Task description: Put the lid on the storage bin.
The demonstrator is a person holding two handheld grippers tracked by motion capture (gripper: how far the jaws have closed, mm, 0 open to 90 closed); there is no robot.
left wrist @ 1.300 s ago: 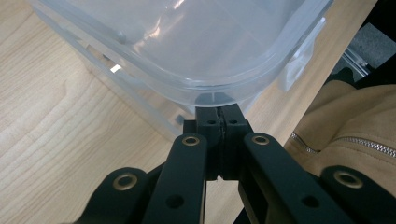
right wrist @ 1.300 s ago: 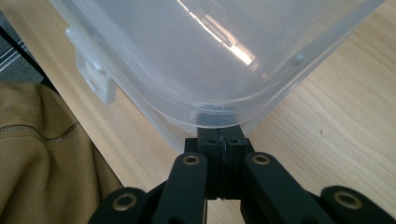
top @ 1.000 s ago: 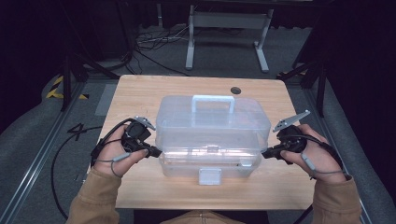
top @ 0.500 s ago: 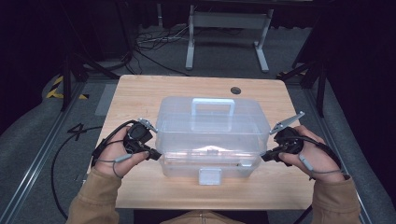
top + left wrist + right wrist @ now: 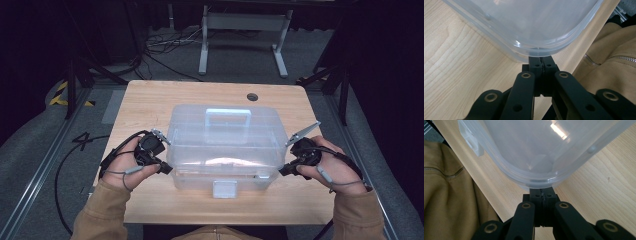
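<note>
Storage box [image 5: 225, 145], clear plastic with a lid, sits near the middle of the tabletop [image 5: 150, 100], its long axis running left to right across the person's front. The carrying handle [image 5: 228, 116] on the lid runs along that same axis, and the white latch [image 5: 224, 189] on the front wall faces the person.

High view: left gripper [image 5: 165, 169] is at the box's left near corner, right gripper [image 5: 283, 171] at its right near corner, each held in a hand [image 5: 122, 162] with a tan sleeve [image 5: 97, 215] behind it. From this height the fingers are small and dark, and their state is hard to read.

Left gripper view: the fingers [image 5: 546, 66] are pressed together with nothing between them, their tips pushed under the rounded rim of the box corner [image 5: 536, 48]. Whether the tips touch the box wall cannot be told, as the rim hides them. A tan jacket with a zip [image 5: 614, 65] shows beyond the tabletop edge.

Right gripper view: the fingers [image 5: 547, 195] are likewise closed on nothing, tips tucked beneath the opposite corner's rim [image 5: 539, 181]. The white latch [image 5: 471, 141] appears at upper left, cut off by the frame edge.

Box interior is blurred by glare in both gripper views; no contents can be made out. A round hole [image 5: 252, 96] marks the tabletop's far side.
</note>
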